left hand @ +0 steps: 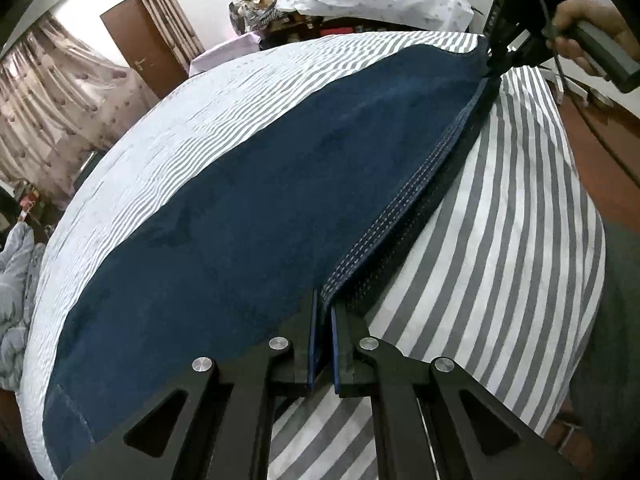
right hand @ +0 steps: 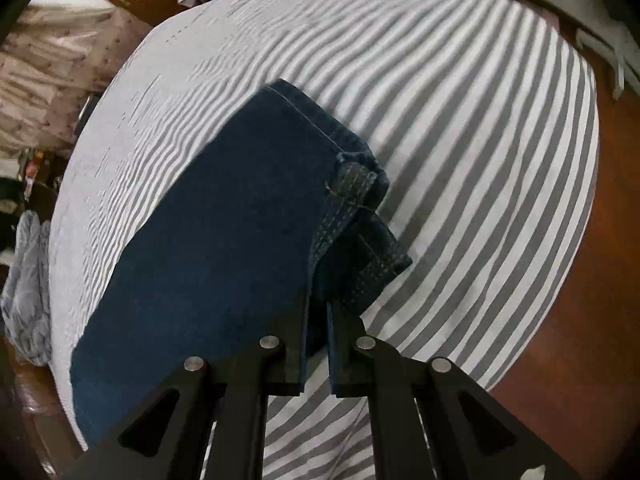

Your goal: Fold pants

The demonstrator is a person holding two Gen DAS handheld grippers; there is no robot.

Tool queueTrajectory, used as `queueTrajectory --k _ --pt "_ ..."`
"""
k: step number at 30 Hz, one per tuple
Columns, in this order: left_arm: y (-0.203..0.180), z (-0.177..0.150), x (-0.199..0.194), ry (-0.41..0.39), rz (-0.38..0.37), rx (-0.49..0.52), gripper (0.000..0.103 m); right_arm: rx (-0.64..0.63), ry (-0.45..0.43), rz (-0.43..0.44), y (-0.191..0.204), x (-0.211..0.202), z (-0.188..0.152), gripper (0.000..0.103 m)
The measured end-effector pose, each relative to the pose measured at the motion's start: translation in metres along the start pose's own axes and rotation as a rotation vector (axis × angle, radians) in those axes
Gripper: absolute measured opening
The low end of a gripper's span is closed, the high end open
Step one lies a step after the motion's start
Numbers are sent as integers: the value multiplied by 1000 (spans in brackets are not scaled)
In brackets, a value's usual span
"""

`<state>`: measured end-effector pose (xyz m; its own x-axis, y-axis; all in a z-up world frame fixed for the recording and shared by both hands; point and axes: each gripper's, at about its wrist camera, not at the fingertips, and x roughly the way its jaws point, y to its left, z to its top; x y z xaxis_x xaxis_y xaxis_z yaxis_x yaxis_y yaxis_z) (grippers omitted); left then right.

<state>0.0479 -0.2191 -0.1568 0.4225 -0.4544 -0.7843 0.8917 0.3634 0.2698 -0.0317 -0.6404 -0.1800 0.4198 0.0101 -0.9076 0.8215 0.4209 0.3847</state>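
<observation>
On striped bed (left hand: 500, 208): dark blue pants (left hand: 248, 208) spread flat across sheet, waistband edge lifted taut. Left tongs (left hand: 323, 312) clenched on waistband at one end; right tongs (left hand: 494, 62) clenched on waistband at other end.

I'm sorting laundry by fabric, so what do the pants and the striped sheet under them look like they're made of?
The pants look like dark blue denim: matte, with pale contrast stitching along thick seams. The striped sheet looks like thin woven cotton or a blend, matte and finely wrinkled; the exact fibre can't be told.
</observation>
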Motion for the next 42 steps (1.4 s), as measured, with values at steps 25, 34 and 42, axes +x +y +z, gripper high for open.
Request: queueTrajectory --k 25,34,42 --pt "12 -26 -3 18 -32 -143 6 -163 -185 -136 53 -57 -7 44" --pt "57 -14 -38 -40 -151 -409 18 -411 -96 57 167 -49 -19 45" --pt "168 -37 -53 -62 -36 -732 19 -789 154 287 315 -4 -64 49"
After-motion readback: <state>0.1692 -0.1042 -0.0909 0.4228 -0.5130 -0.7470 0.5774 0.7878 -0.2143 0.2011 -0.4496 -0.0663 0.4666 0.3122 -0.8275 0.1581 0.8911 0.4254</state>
